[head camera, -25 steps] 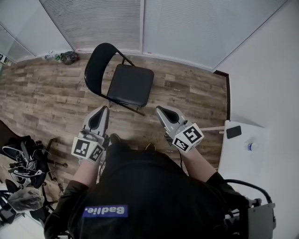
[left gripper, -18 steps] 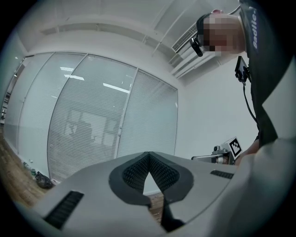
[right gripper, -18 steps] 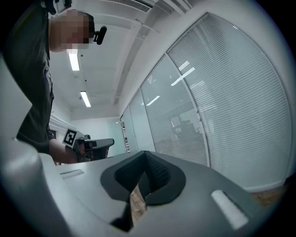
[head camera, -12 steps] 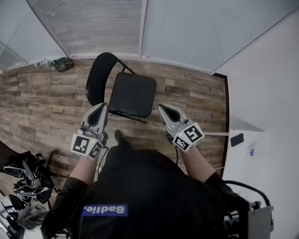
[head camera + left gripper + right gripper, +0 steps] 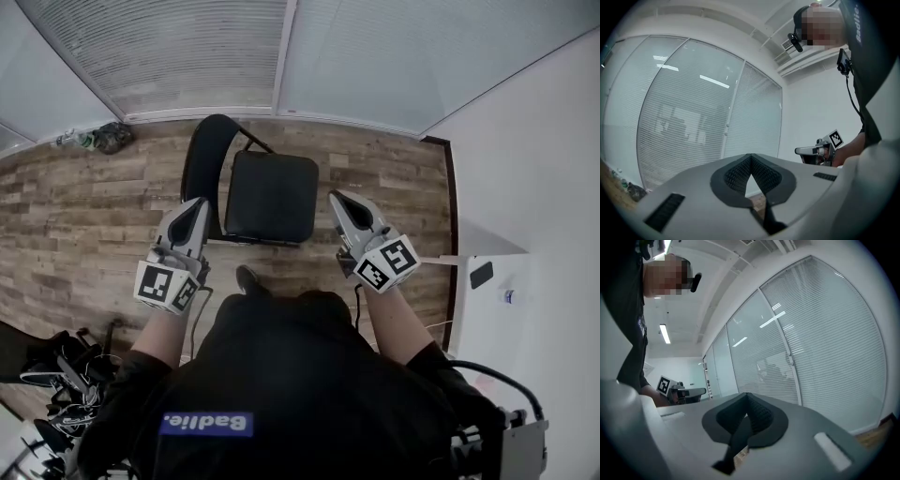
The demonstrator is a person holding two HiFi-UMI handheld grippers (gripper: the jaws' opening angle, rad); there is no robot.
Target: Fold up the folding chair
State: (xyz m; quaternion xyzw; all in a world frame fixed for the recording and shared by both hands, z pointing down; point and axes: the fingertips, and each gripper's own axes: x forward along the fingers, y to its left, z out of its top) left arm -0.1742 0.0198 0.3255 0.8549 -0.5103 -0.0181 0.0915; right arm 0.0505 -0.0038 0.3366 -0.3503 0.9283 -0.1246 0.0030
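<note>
A black folding chair (image 5: 270,195) stands unfolded on the wood floor, its seat toward me and its curved backrest (image 5: 204,161) at the left. My left gripper (image 5: 195,208) hovers just left of the seat's near edge, shut and empty. My right gripper (image 5: 339,200) hangs just right of the seat, also shut and empty. Neither touches the chair. In the left gripper view the closed pads (image 5: 751,172) face window blinds, and the right gripper (image 5: 816,151) shows at the right. The right gripper view has its shut pads (image 5: 749,416) toward the blinds.
Glass walls with blinds (image 5: 197,47) run behind the chair. A white table (image 5: 511,281) with a phone (image 5: 481,275) stands at the right. A dark bundle (image 5: 105,137) lies by the far left wall, and black gear (image 5: 56,370) lies at the near left.
I have walked closer to the chair: both grippers, still shut, now flank the seat's near corners instead of hanging short of it. The chair stays unfolded.
</note>
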